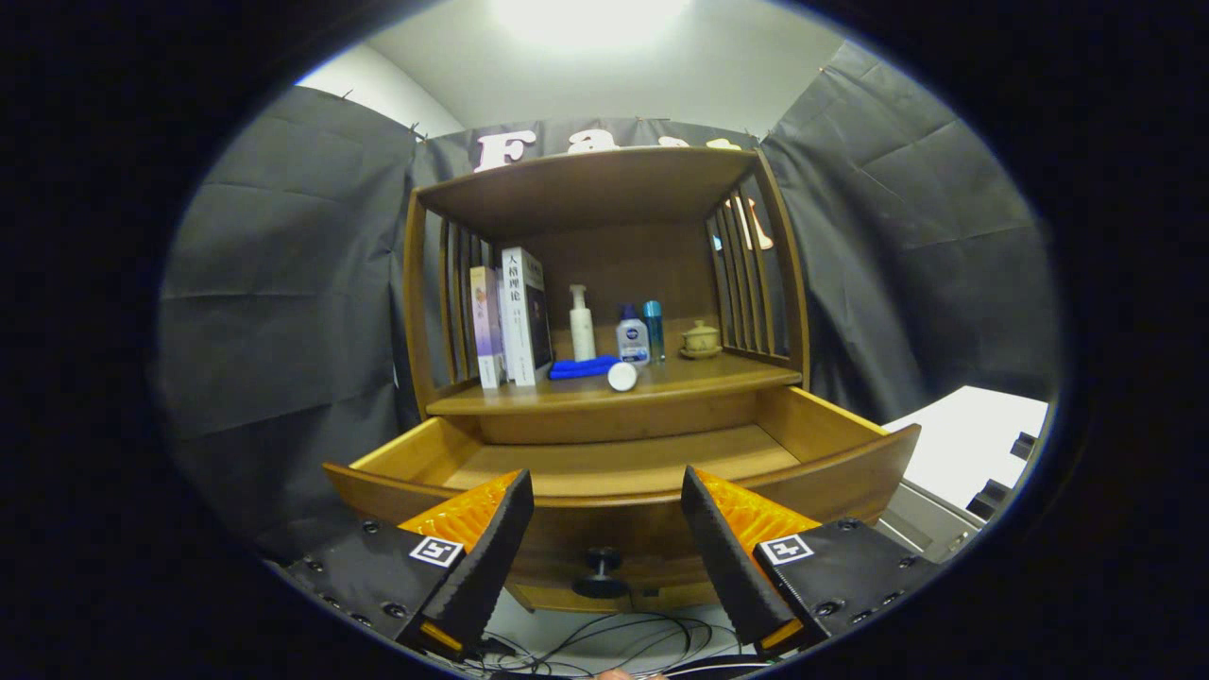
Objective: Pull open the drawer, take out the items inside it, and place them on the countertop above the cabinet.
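Our fingers [510, 529] stand wide apart with nothing between them, and the gripper [607, 491] they belong to hangs just in front of the drawer [623, 467], level with its front panel. We see the drawer pulled well out of the wooden cabinet [604, 283]; the stretch of its floor that shows over the front panel looks bare, though the near part is hidden behind that panel. Its dark round knob [602, 571] sits low on the front, in the gap between our fingers. Above the drawer runs the countertop [699, 378], and on it we find several things in a row: two upright books [515, 316] at the left, a white pump bottle [582, 326], a folded blue cloth [581, 368] lying in front of it, a small white round container [622, 376] near the shelf's front edge just beside the cloth, a short bottle with a blue cap [632, 338], a slim blue bottle [654, 331] just beside that, and a small lidded teacup [701, 340] at the right end. Below the cabinet some loose cables [614, 642] lie on a pale surface.
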Demonstrator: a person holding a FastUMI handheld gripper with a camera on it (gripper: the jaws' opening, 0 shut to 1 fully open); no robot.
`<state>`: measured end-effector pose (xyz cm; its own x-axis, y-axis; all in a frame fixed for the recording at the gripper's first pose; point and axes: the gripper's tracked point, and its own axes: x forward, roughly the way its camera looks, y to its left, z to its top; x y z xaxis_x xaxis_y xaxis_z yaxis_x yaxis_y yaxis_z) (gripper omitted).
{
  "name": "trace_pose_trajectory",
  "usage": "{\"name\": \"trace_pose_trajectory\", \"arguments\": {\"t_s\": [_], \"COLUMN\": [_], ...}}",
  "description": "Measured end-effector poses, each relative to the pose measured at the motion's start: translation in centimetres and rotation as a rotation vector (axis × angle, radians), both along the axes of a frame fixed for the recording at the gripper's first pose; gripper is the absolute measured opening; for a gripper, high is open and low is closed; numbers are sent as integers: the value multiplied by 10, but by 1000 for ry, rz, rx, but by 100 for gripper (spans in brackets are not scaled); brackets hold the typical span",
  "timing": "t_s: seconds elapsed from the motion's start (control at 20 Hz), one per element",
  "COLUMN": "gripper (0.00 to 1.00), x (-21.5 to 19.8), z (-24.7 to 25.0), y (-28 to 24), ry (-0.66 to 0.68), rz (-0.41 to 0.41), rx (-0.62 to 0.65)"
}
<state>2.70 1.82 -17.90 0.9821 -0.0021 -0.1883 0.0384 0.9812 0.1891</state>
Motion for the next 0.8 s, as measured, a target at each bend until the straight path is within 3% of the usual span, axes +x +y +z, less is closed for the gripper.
{"name": "trace_pose_trajectory", "arguments": {"t_s": [0.3, 0.8], "gripper": [98, 98], "x": [-2, 18], "z": [-43, -61], "y": [9, 7], "ry": [80, 110], "rz": [10, -8], "rx": [-34, -46]}}
